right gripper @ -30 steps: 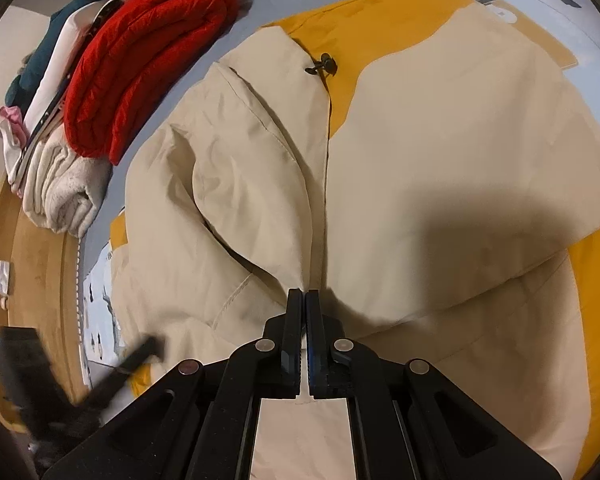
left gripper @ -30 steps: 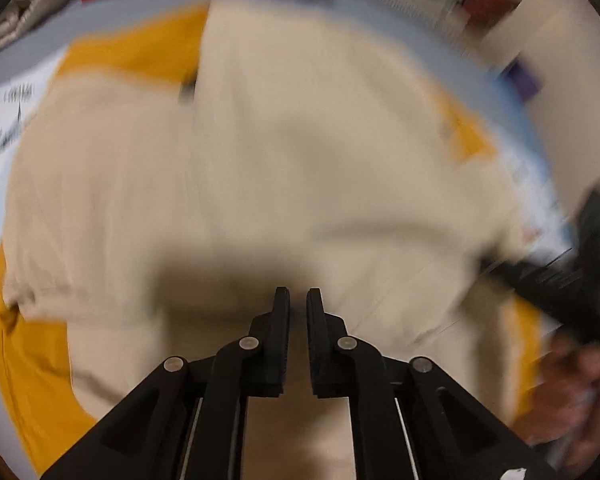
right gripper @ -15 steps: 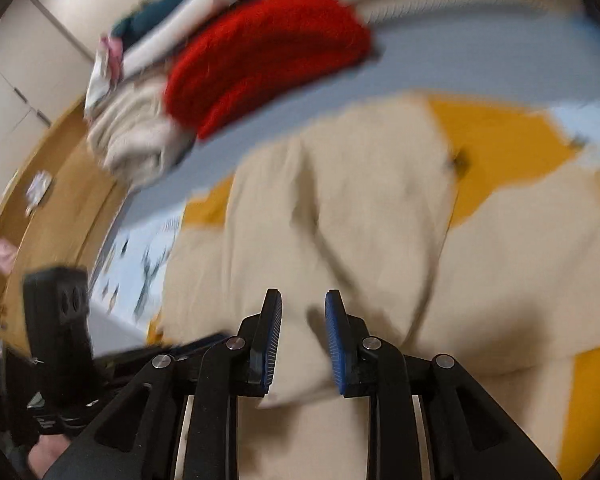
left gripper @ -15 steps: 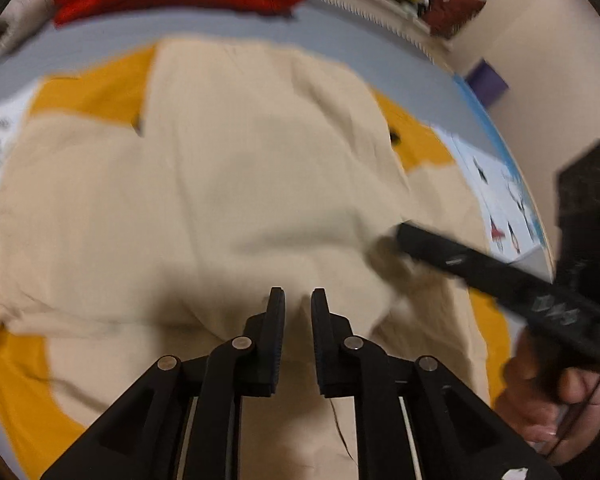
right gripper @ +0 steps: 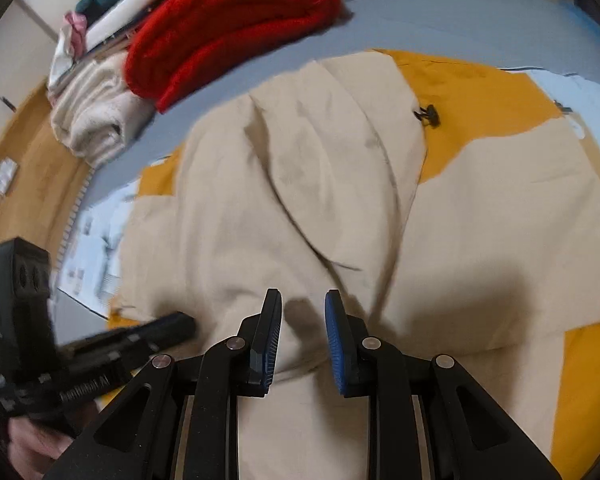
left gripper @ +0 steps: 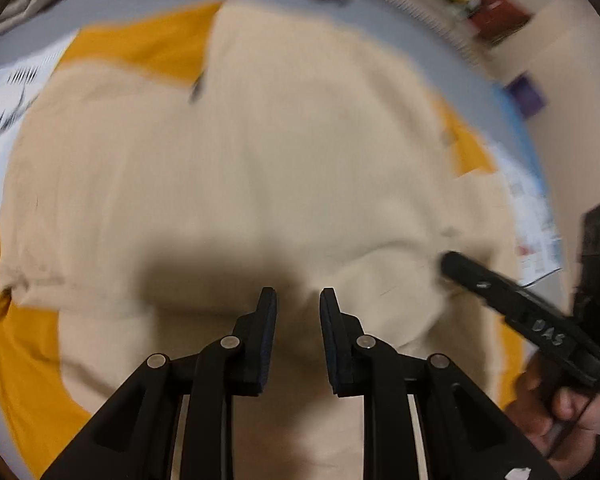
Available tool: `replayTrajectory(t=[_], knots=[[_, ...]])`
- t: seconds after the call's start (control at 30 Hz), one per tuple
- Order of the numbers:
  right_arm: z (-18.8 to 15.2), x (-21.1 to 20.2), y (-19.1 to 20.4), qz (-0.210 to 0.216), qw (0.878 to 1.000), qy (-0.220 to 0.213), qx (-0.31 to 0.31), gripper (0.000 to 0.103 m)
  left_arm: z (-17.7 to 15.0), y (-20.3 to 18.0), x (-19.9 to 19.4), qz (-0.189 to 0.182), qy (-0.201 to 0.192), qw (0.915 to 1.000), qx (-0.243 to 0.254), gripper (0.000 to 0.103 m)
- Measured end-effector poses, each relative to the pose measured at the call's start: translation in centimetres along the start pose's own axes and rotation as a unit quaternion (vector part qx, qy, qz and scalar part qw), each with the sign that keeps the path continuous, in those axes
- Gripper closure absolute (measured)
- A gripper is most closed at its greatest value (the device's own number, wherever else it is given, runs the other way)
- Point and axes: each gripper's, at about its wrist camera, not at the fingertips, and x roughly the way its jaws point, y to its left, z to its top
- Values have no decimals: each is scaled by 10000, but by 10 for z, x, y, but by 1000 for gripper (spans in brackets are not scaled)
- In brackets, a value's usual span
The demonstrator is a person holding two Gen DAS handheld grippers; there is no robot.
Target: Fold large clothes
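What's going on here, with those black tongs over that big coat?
A person is folding a large beige and mustard jacket spread on a grey-blue surface, using a handheld gripper in each hand. Both sleeves look folded in over the body. The left gripper and right gripper hover over the near part of the jacket with fingers apart, gripping nothing. A folded red garment and other folded clothes sit stacked at the far side.

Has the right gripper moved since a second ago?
Yes. The right gripper has opened and pulled back; the folded red knit blanket now sits more central above it.
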Motion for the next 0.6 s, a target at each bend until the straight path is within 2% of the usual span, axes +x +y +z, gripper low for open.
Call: replayTrajectory(t=[0.07,0.17,0.23,0.37,0.47,0.6], knots=[[-7,11,-11,-215,9990,345,166,79,-1,2,-1,-8,44,9999,-135,83],[-6,-2,-16,-187,9990,234,337,79,2,-10,-32,27,-334,9993,163,83],[0,-30,-4,-351,9990,-262,-13,79,3,-20,-64,194,-827,9957,371,83],[-1,-85,5,-492,9918,-1139,-301,79,-9,-30,-109,396,-1468,9872,483,83],[-13,-128,17,-570,9833,-1650,-517,79,-31,-35,-132,734,-1697,9800,734,83],[-37,-177,32,-748,9710,-2127,-790,79,-61,-37,-165,727,-1949,9743,863,83]])
